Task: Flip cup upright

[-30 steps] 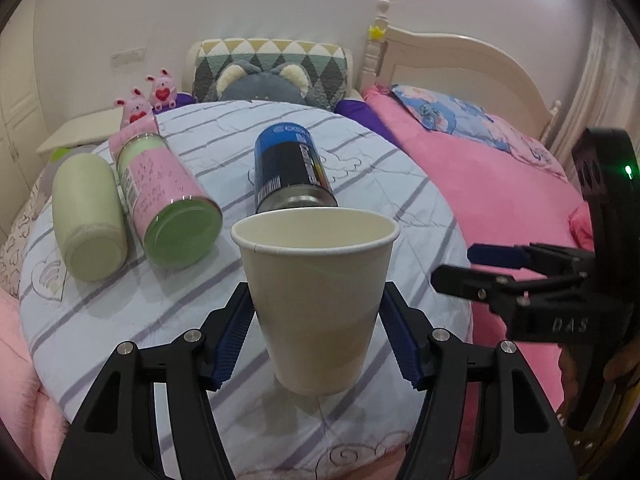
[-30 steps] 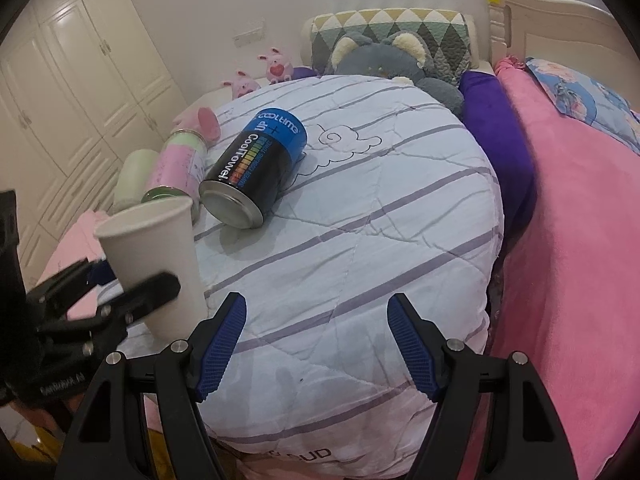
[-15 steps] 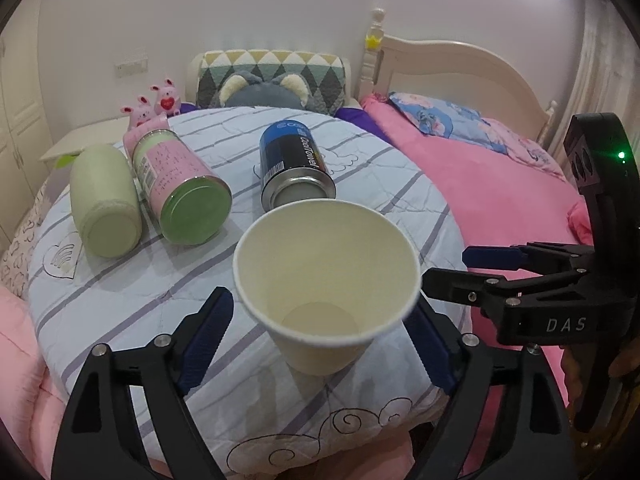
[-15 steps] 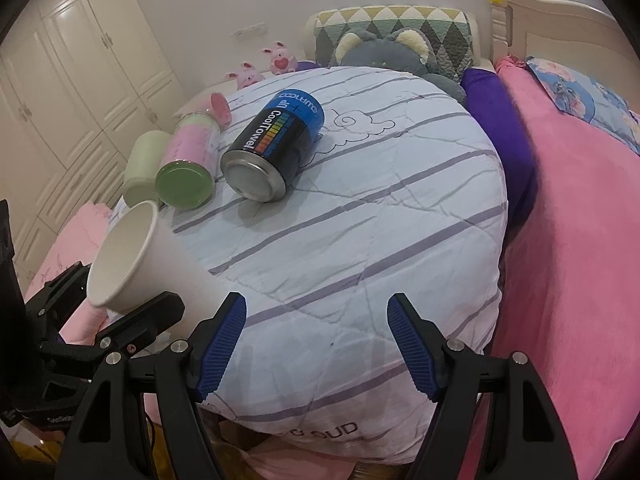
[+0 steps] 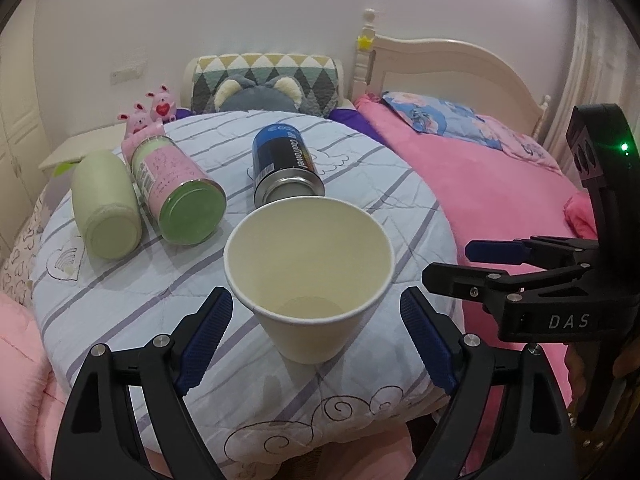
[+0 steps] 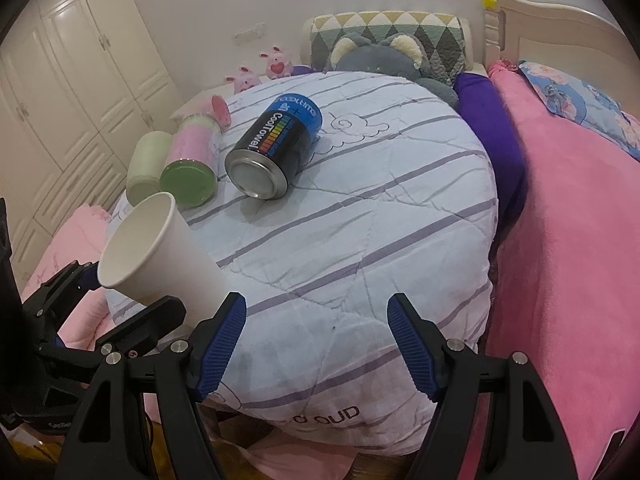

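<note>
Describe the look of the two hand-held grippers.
Both match. The left hand-held gripper has matte black angular arms with silver screws and ribbed blue finger pads. The right hand-held gripper is the same; seen from the left camera, its body reads "DAS" and shows a green light.

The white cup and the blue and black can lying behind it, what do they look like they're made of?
White cup: likely paper, matte off-white, with a thin rolled rim and a plain seamless inside. Blue and black can: probably metal, going by its dull silver end with a raised seamed rim; the body carries a glossy printed label.
</note>
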Demonstrator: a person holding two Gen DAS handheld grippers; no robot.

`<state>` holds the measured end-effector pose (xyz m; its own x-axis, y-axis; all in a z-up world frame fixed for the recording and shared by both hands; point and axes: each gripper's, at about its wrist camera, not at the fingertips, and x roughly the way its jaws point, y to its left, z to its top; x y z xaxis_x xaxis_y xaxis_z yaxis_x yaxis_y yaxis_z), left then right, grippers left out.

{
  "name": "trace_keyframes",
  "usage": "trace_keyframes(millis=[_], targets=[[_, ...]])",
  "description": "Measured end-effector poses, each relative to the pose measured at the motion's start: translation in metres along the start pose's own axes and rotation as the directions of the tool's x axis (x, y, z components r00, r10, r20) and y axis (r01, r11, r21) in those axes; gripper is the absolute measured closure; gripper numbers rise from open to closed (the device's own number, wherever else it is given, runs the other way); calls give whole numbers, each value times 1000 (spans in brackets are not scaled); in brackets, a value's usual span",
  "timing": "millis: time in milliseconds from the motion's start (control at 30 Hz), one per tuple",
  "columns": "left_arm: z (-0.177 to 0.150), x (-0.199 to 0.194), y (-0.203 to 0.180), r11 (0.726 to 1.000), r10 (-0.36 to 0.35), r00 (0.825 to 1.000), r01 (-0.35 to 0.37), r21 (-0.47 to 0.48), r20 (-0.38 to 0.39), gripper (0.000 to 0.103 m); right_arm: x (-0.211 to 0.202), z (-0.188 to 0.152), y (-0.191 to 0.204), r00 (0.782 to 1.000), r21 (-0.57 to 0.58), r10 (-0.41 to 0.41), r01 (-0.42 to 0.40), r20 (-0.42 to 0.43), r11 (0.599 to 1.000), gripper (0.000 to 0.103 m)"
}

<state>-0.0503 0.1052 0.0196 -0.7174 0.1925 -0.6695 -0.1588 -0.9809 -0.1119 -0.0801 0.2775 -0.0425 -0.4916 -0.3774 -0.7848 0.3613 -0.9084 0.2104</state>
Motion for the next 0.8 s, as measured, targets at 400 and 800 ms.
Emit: trace_keyframes(millis=[400, 800], targets=[[-4, -47, 4, 999, 1, 995, -6, 49, 100, 6, -37, -14, 28, 991, -6, -83, 84, 103, 996, 28], [-21, -70, 34, 997, 35, 983, -47, 65, 182, 4, -56, -38, 62, 967, 22, -132, 130, 220, 991, 24]])
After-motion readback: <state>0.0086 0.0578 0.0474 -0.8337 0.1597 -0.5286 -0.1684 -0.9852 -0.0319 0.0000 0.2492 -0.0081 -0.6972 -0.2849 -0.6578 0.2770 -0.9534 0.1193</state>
